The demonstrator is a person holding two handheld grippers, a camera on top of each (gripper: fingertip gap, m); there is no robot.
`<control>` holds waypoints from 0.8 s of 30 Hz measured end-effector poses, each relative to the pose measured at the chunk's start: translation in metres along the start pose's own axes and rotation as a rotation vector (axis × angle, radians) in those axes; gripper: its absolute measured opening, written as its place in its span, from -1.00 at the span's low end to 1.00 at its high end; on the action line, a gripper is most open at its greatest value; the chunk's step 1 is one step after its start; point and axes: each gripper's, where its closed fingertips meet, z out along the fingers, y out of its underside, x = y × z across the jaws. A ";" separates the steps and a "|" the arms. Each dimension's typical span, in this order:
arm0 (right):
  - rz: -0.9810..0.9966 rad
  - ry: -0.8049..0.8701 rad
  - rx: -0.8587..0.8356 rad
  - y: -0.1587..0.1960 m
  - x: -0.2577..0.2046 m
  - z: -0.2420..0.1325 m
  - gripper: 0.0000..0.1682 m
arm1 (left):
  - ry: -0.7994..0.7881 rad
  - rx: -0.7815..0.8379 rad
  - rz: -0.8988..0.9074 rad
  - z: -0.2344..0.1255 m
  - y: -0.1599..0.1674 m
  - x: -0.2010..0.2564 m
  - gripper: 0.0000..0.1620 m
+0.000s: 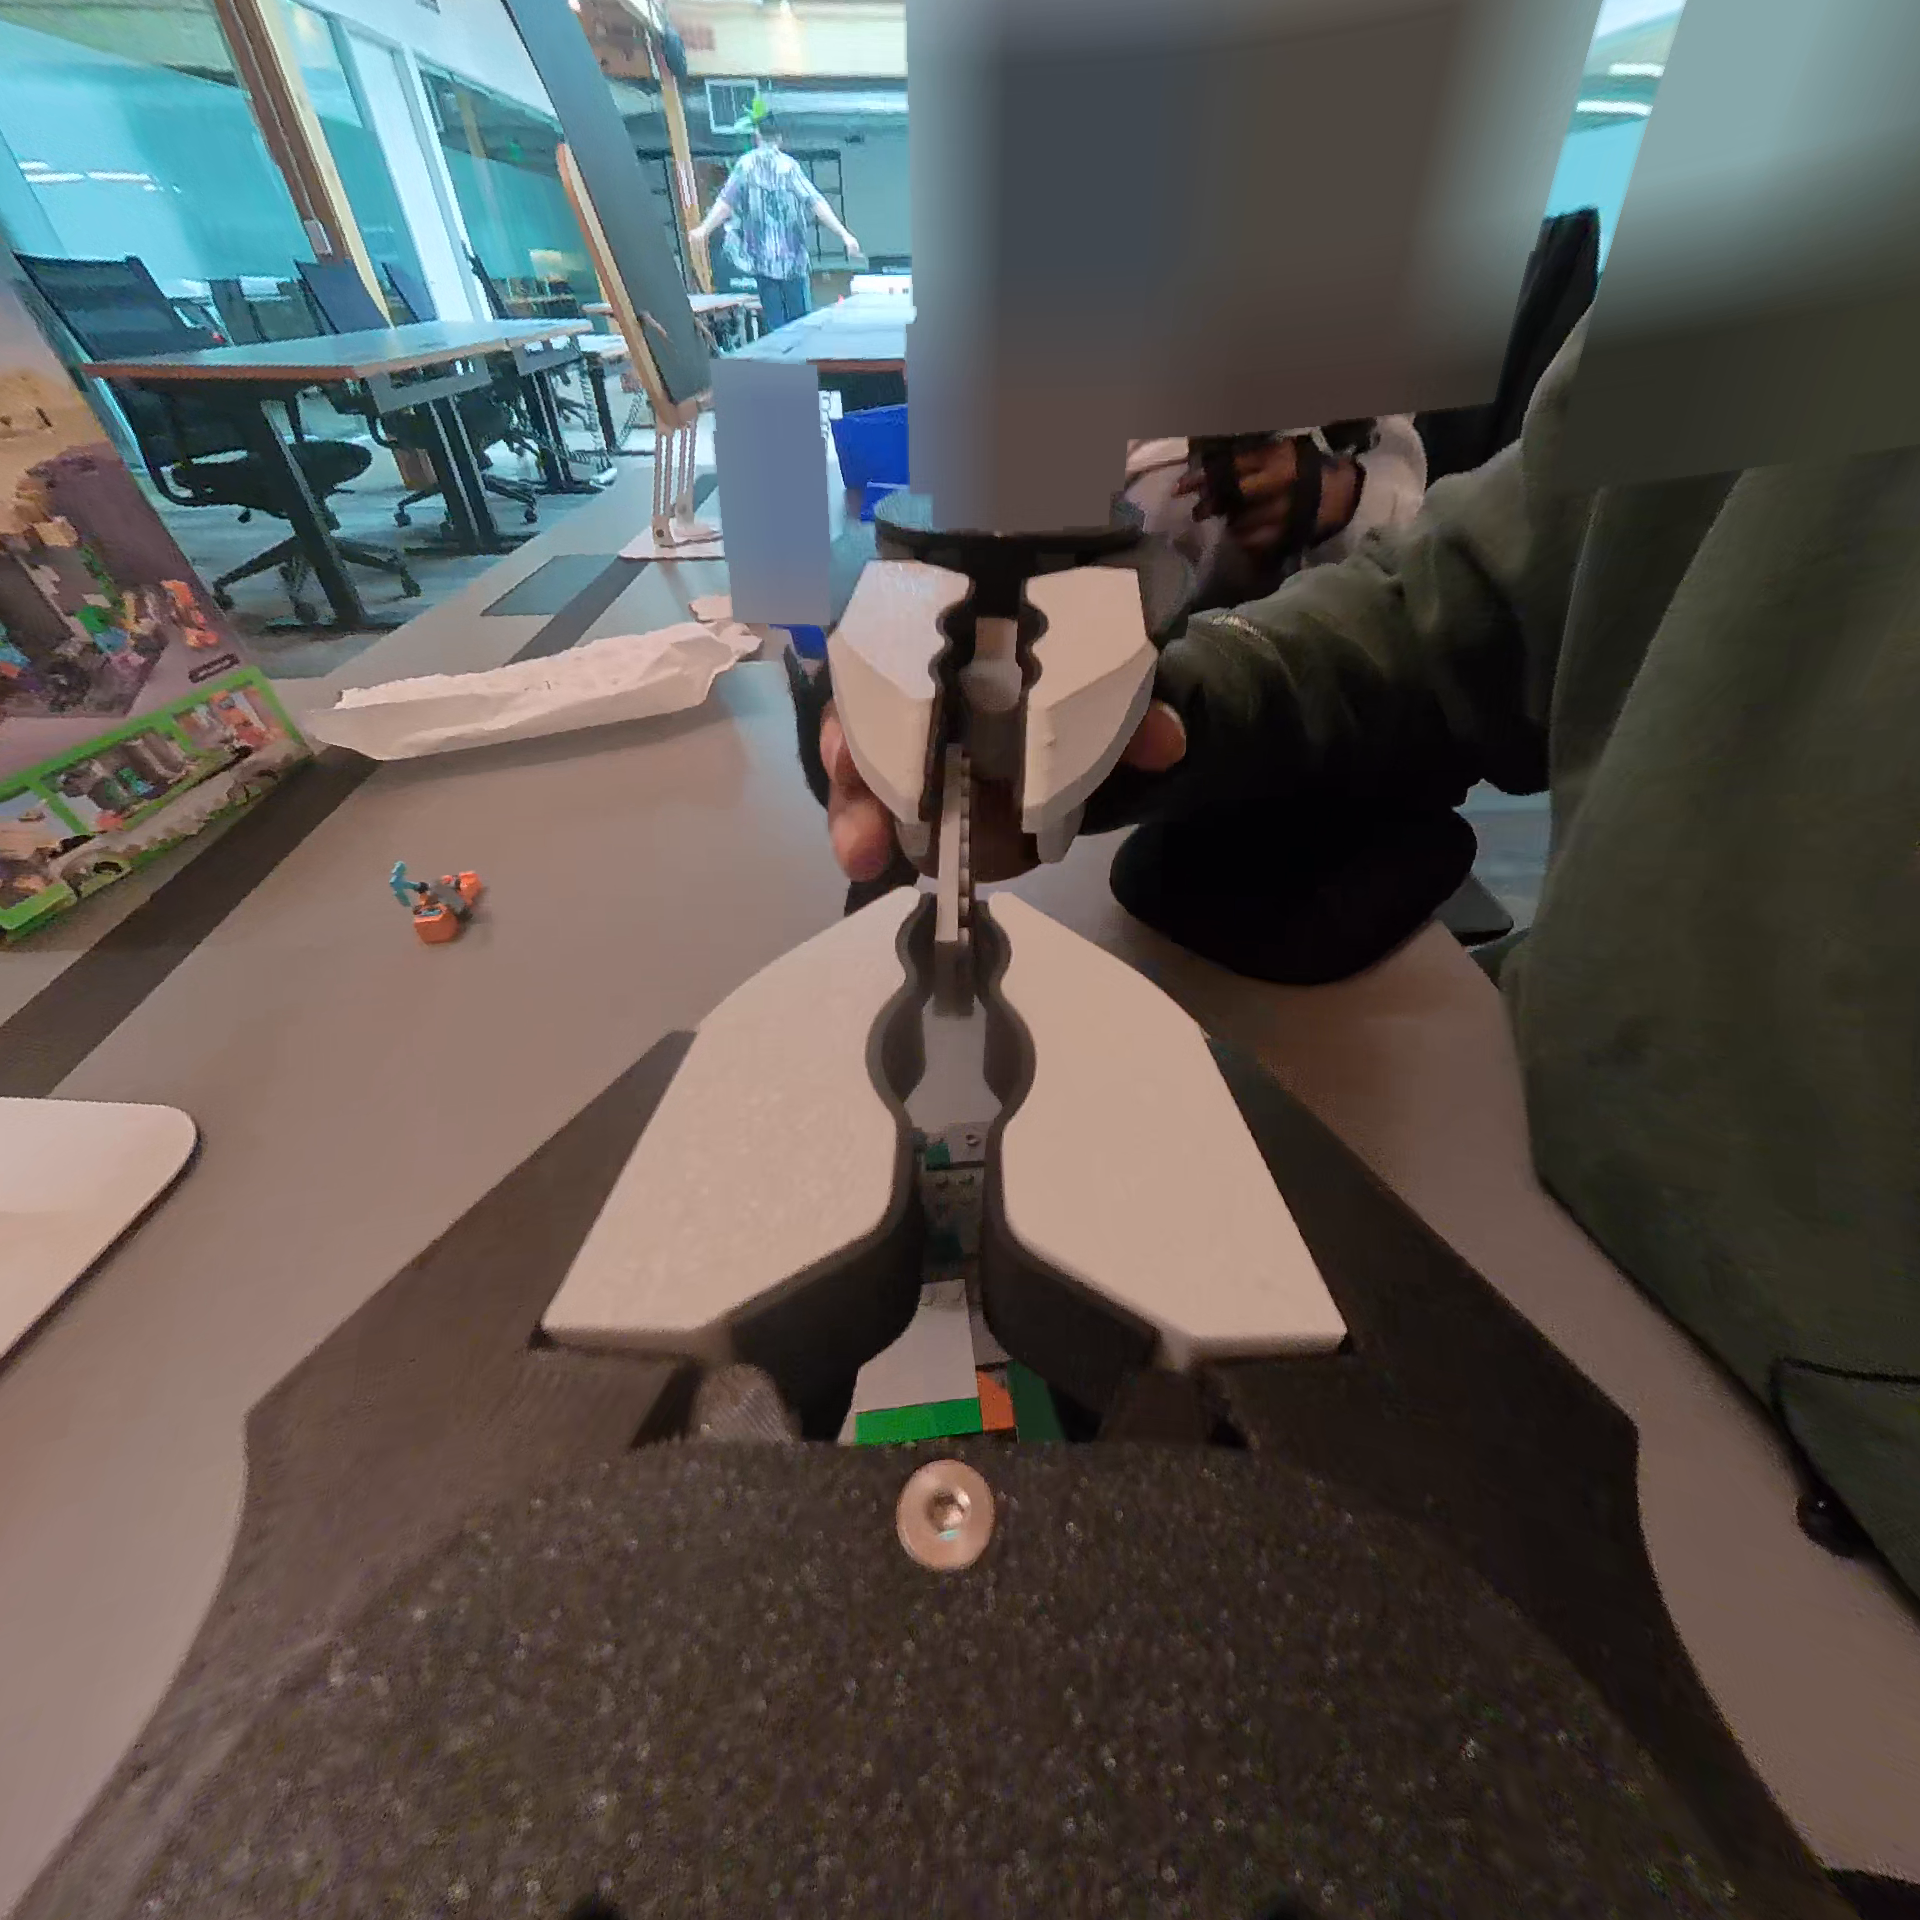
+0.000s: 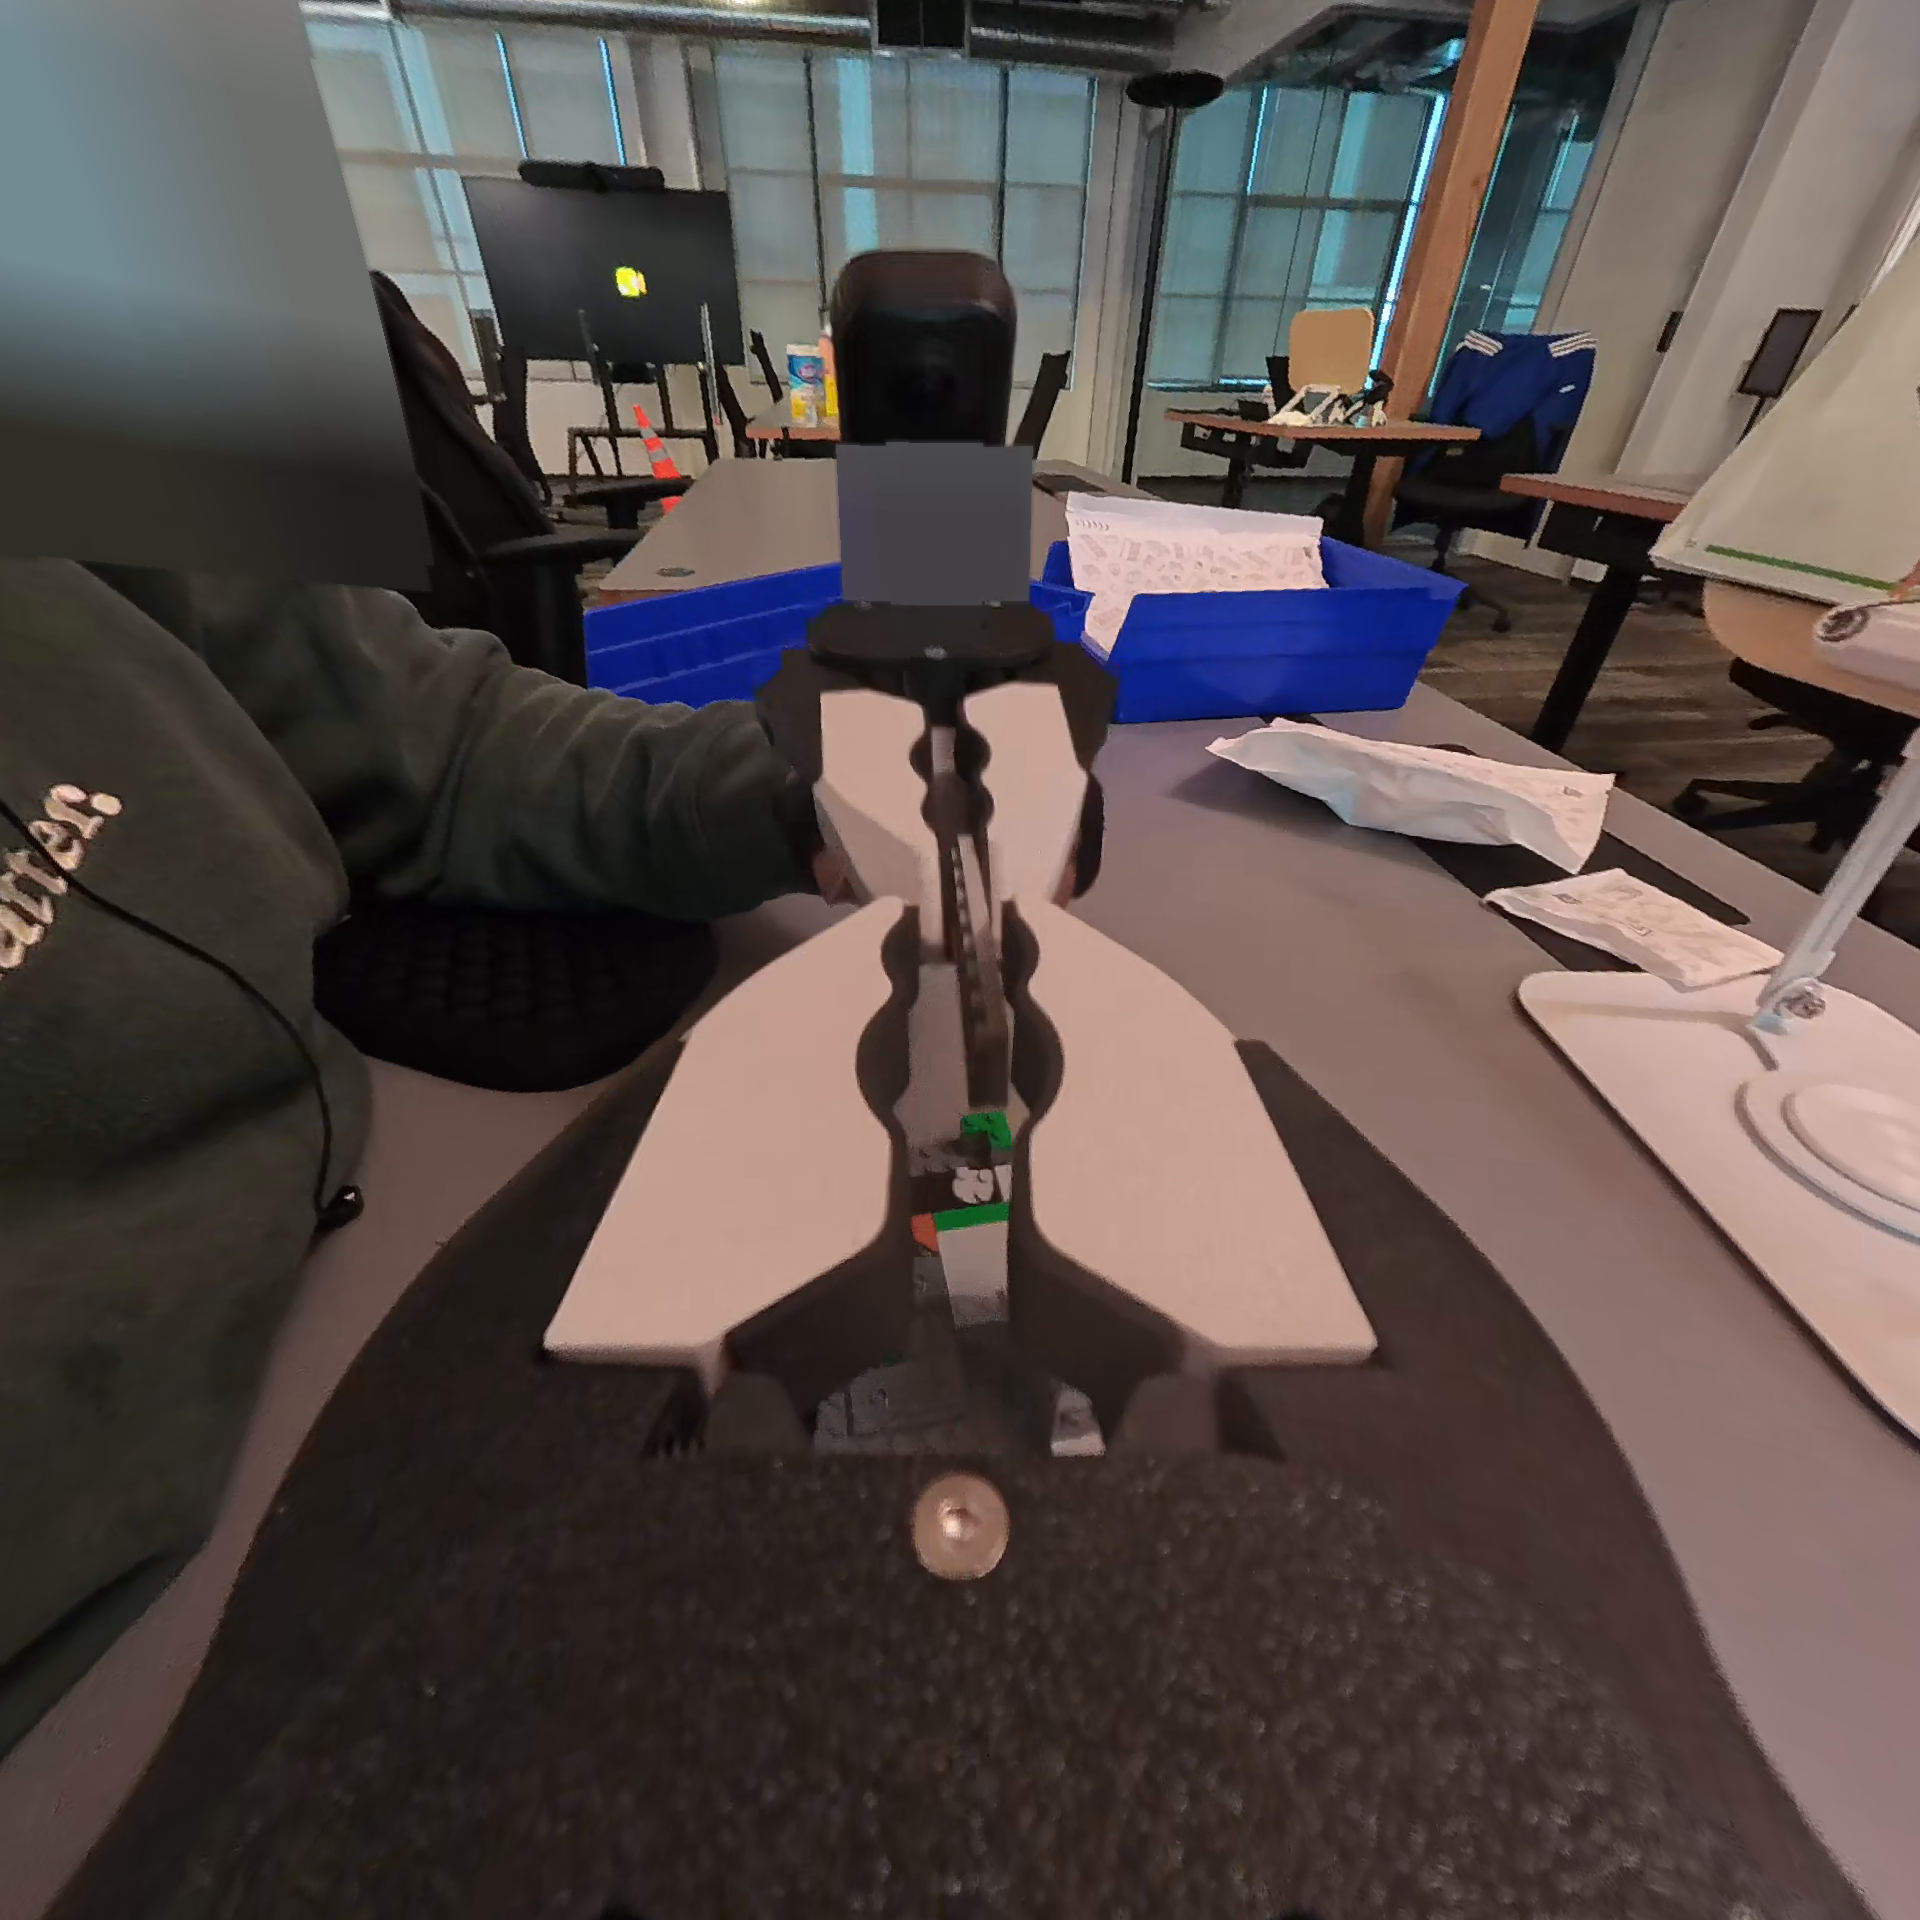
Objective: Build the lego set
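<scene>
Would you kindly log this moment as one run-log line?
left gripper: shut on grey plate | right gripper: shut on grey plate | grippers tip to tip above table

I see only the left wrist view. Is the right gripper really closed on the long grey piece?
Observer: Yes. In its own view the right gripper is shut on the long grey piece.
Operator: What is close to it on its right side?
Observer: A white lamp base.
Operator: And farther back?
Observer: A blue bin with a white bag in it.
</scene>
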 end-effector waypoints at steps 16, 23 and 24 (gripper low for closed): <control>-0.021 0.027 -0.022 0.005 0.003 0.000 -0.91 | 0.010 0.077 -0.022 -0.003 -0.011 0.000 -0.93; -0.020 0.026 -0.040 0.011 0.002 0.000 -0.93 | -0.018 0.084 -0.080 0.002 -0.010 -0.005 -0.57; -0.020 0.027 -0.037 0.011 0.002 0.001 -0.93 | -0.024 0.089 -0.078 0.003 -0.011 -0.006 -0.55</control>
